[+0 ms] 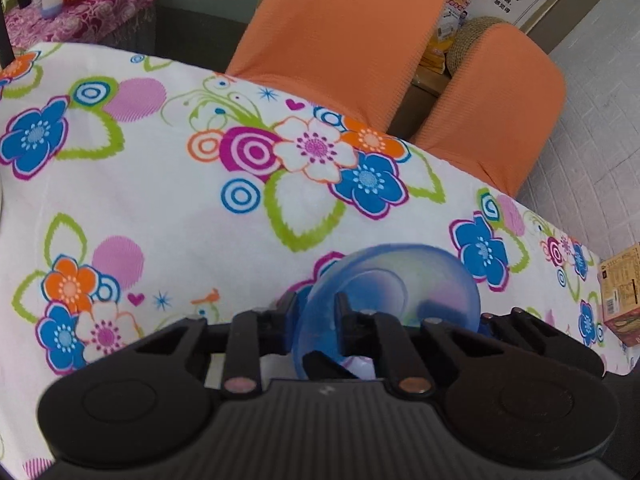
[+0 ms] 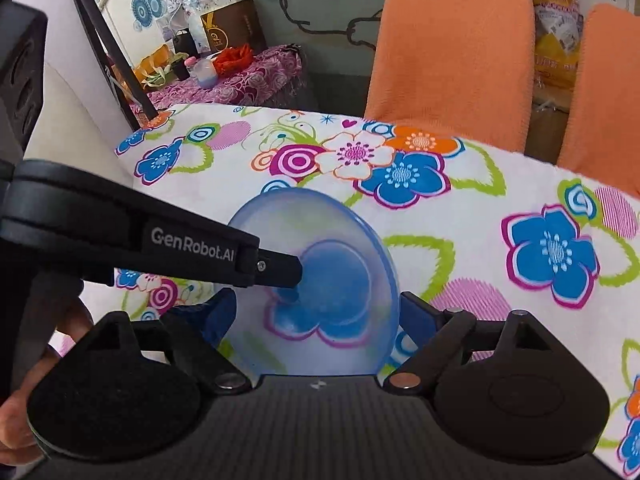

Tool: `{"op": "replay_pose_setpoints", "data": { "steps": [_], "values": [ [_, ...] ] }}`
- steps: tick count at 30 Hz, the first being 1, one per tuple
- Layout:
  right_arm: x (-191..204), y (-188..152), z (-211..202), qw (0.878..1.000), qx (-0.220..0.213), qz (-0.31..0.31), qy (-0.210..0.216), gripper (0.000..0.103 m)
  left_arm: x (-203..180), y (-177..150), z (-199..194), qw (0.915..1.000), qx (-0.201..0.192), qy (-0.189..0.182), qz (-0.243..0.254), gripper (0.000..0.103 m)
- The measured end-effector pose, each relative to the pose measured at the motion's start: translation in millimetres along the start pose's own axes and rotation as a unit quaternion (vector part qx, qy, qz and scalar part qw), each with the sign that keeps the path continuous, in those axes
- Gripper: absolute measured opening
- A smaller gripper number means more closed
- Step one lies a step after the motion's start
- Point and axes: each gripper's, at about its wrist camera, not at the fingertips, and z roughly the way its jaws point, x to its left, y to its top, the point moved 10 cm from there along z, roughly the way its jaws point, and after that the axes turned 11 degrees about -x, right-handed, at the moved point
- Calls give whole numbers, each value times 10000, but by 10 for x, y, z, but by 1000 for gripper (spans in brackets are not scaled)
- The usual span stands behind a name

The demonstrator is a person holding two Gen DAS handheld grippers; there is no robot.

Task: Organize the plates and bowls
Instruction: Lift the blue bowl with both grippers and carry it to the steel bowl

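Above the floral tablecloth [image 1: 160, 200], left tongs [image 1: 316, 320] pinch the blue bowl [image 1: 400, 280]; right tongs [image 2: 316, 320] spread around it.

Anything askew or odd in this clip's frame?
Yes: the translucent blue plastic dish is held on edge above the floral tablecloth, not flat. The left tongs pinch it, one finger crossing its face. The right tongs straddle it, open. Nothing spilled or broken.

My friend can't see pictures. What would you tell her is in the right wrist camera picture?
A see-through blue plate is held on edge by the left gripper, between the open fingers of the right gripper. Behind lie a flowery tablecloth and two orange chairs.
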Motion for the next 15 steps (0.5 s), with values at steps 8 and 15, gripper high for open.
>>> {"op": "replay_pose_setpoints", "data": {
  "steps": [8,15],
  "values": [
    [-124,-213,-220,9993,165,144,-315,77,-214,-276,-125,9997,168,-90,162,8],
    [-463,-123,-371,9983,-178,341,-437,78,-120,-220,-36,10000,36,83,41,14]
  ]
}}
